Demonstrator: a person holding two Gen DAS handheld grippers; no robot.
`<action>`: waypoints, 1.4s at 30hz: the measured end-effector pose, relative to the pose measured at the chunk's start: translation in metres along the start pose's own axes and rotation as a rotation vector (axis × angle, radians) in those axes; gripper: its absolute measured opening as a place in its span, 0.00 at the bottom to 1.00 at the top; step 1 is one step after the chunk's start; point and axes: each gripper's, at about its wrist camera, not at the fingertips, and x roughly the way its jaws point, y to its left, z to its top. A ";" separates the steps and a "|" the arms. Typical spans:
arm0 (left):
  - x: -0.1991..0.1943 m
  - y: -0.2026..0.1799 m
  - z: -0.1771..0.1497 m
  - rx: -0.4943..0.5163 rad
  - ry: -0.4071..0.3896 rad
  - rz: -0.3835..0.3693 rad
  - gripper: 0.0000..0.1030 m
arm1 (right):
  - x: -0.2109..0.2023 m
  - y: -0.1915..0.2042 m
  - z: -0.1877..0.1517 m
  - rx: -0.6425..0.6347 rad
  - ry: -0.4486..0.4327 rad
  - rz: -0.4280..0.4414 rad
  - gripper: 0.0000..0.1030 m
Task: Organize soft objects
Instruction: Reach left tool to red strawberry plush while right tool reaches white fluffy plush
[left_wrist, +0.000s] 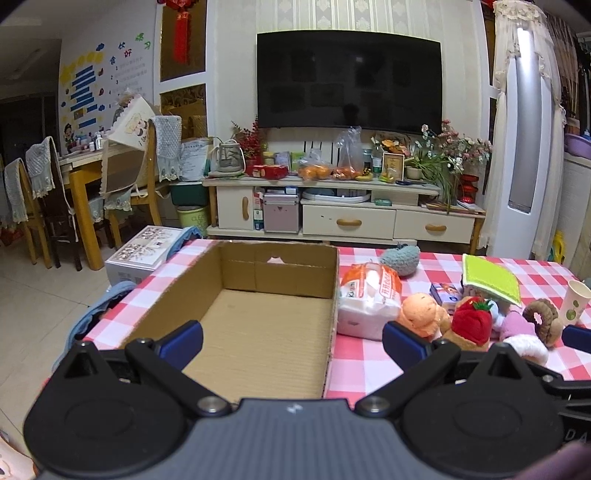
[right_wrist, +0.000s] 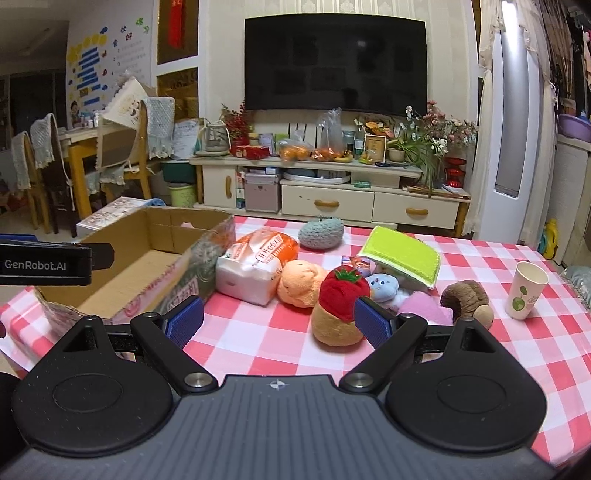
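Here, from the left wrist view, the left gripper (left_wrist: 291, 341) hangs with fingers spread wide and empty over the near edge of the cardboard box (left_wrist: 258, 288), which holds nothing, so I judge the sorting has not yet begun. From the right wrist view, the right gripper (right_wrist: 277, 321) is likewise spread and empty, pointing at the soft things heaped right of the box: a tissue pack (right_wrist: 255, 269) touching its side, an orange plush (right_wrist: 301, 282), and nearest a strawberry-capped plush (right_wrist: 338, 306), squashy-looking and upright. The next move probably calls for closing on that plush.
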 end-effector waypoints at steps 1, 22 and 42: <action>-0.002 0.000 0.000 0.001 -0.002 0.002 0.99 | -0.003 -0.001 0.001 -0.001 -0.003 0.003 1.00; -0.033 -0.018 -0.016 0.080 0.001 -0.040 0.99 | -0.032 -0.022 0.000 0.154 -0.024 -0.070 1.00; -0.029 -0.050 -0.025 0.099 0.044 -0.104 0.99 | -0.068 -0.062 -0.024 0.329 0.024 -0.258 1.00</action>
